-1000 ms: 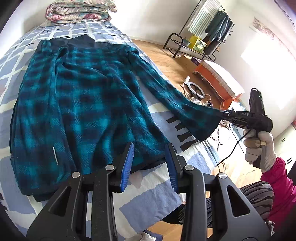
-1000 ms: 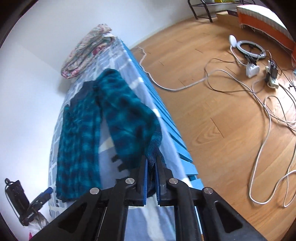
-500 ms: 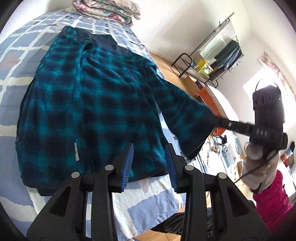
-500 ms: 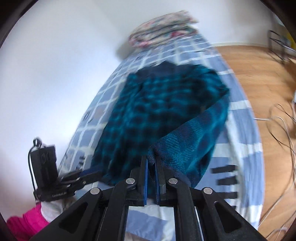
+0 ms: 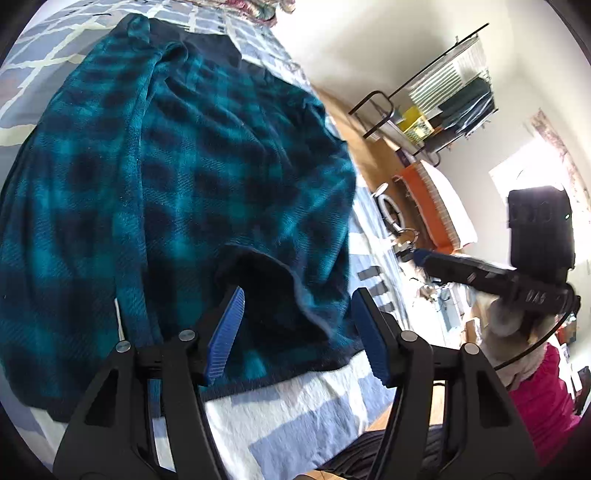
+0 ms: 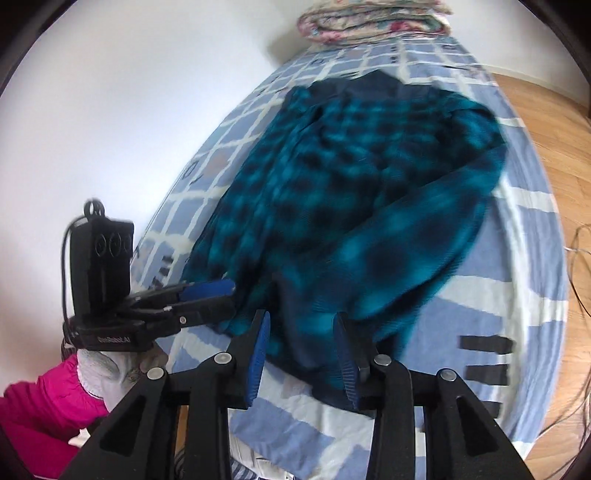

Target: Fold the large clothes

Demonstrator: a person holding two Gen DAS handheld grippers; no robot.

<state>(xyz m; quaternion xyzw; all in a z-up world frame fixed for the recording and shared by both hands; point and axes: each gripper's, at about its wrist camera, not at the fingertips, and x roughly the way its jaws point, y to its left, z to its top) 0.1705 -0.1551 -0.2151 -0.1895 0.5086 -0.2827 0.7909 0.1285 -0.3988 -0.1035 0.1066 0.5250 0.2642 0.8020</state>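
A teal and black plaid fleece shirt [image 5: 177, 177] lies spread on the bed, collar at the far end. Its right sleeve [image 6: 406, 258] is folded over the body, the cuff opening [image 5: 273, 295] near the hem. My left gripper [image 5: 297, 332] is open just above the cuff and hem, holding nothing. My right gripper [image 6: 301, 358] is open over the cuff end of the sleeve, with the cloth lying loose between the fingers. The left gripper also shows in the right wrist view [image 6: 207, 297], at the shirt's hem.
The bed has a blue and white checked cover [image 6: 532, 236]. A folded floral quilt [image 6: 373, 18] lies at the bed's head. Wooden floor with cables [image 6: 576, 258], an orange cushion [image 5: 439, 206] and a clothes rack [image 5: 443, 110] are to the right.
The right gripper carried the sleeve from the bed's edge across onto the shirt body and opened, letting the sleeve go. The left gripper moved closer to the hem and stayed open.
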